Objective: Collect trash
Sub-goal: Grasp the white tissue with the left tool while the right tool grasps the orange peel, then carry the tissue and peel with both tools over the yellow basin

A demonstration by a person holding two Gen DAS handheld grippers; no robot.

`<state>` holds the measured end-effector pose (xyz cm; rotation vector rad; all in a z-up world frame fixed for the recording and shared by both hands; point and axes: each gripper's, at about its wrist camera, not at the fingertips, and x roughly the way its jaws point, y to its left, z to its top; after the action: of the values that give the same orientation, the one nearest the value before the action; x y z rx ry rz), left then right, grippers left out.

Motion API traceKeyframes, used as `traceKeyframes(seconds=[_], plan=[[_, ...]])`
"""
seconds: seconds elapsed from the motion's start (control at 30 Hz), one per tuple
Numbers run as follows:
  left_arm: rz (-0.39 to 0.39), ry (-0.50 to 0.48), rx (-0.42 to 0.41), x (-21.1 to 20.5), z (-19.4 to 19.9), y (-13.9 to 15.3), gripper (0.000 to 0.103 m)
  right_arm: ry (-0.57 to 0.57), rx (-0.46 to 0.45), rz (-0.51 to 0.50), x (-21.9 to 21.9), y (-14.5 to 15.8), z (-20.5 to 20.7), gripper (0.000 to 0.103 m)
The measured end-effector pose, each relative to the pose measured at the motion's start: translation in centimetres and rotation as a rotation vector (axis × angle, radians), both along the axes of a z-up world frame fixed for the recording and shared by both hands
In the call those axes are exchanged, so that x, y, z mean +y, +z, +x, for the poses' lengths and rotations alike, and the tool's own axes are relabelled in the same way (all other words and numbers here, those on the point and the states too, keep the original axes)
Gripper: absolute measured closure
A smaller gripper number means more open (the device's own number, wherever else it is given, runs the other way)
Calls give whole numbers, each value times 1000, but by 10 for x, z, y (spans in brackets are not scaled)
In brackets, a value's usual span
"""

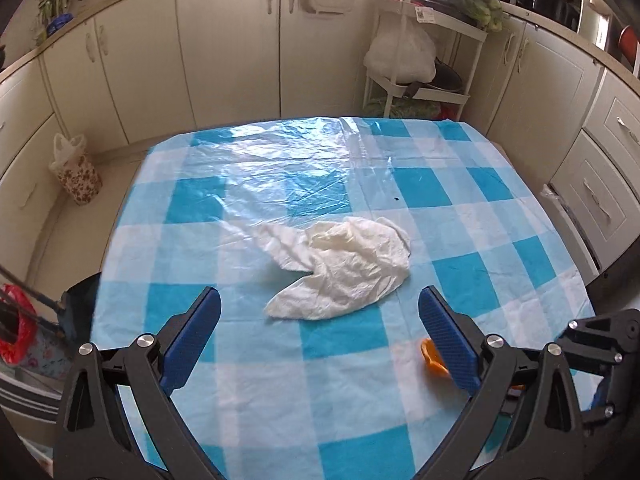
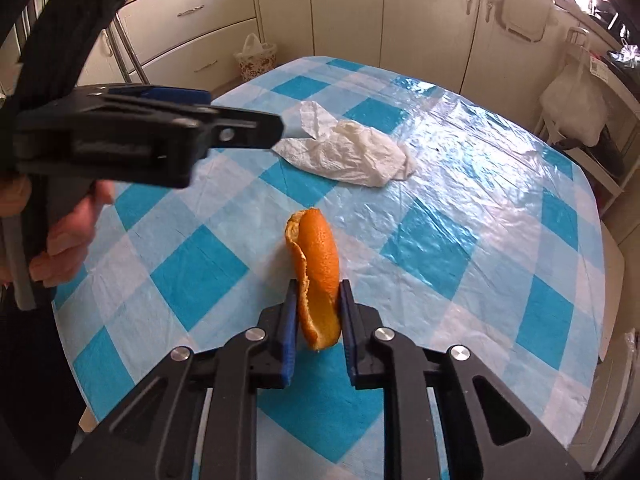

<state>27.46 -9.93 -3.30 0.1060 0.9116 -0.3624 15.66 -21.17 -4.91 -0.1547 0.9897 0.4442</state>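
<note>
— Orange peel (image 2: 318,280), a long curled strip: who has it?

— The right gripper (image 2: 318,304). Its blue pads (image 2: 289,332) press the strip from both sides, jaws narrow, near the table's front edge.

— And the left gripper (image 1: 320,320)?

— Wide apart, nothing between the fingers, tilted down over the checked blue-and-white tablecloth (image 1: 360,400). A hand (image 2: 68,236) grips its handle at the left.

— What lies past it?

— A crumpled white paper towel (image 1: 344,268) flat at mid-table, apart from both grippers.

— Farther still?

— On the floor beyond the table's far left corner, a small floral bin (image 1: 78,178) with a white liner, against cream cabinets (image 1: 224,48). At far right stands a white trolley (image 1: 420,52).
</note>
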Motion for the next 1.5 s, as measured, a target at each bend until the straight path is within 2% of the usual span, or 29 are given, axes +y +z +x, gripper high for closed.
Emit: traceKeyframes(seconds=[0.13, 0.3, 0.37, 0.43, 0.47, 0.53, 0.57, 0.7, 0.93, 1.07, 1.2, 1.27, 1.37, 1.5], plan=[[17, 0, 44, -26, 23, -19, 7, -39, 16, 10, -21, -3, -4, 83], [60, 73, 72, -34, 40, -36, 8, -42, 20, 15, -27, -4, -9, 82], [67, 85, 57, -35, 40, -35, 16, -39, 19, 13, -27, -3, -10, 82], [66, 74, 35, -33, 36, -31, 44, -36, 19, 12, -26, -3, -12, 81], [57, 66, 33, -33, 35, -29, 53, -34, 19, 12, -25, -3, -12, 81], [23, 51, 57, -29, 34, -26, 87, -31, 18, 11, -23, -4, -13, 81], [-5, 47, 78, -26, 33, -26, 90, -30, 18, 10, -22, -5, -13, 81], [-59, 59, 94, -7, 14, -20, 93, -33, 18, 21, -21, -5, -13, 82], [-134, 75, 55, 32, -64, 13, 94, -69, 4, 144, -34, 10, -17, 84], [-152, 87, 28, 48, -118, 33, 94, -111, -29, 270, -44, 32, -28, 84], [-147, 96, -8, 57, -166, 50, 93, -140, -100, 377, -48, 59, -49, 85], [-134, 93, -30, 58, -186, 57, 93, -152, -139, 427, -49, 71, -63, 91], [-131, 78, -46, 62, -211, 65, 93, -180, -162, 511, -53, 75, -88, 91], [-142, 85, -38, 71, -228, 68, 93, -195, -145, 484, -45, 65, -102, 91]])
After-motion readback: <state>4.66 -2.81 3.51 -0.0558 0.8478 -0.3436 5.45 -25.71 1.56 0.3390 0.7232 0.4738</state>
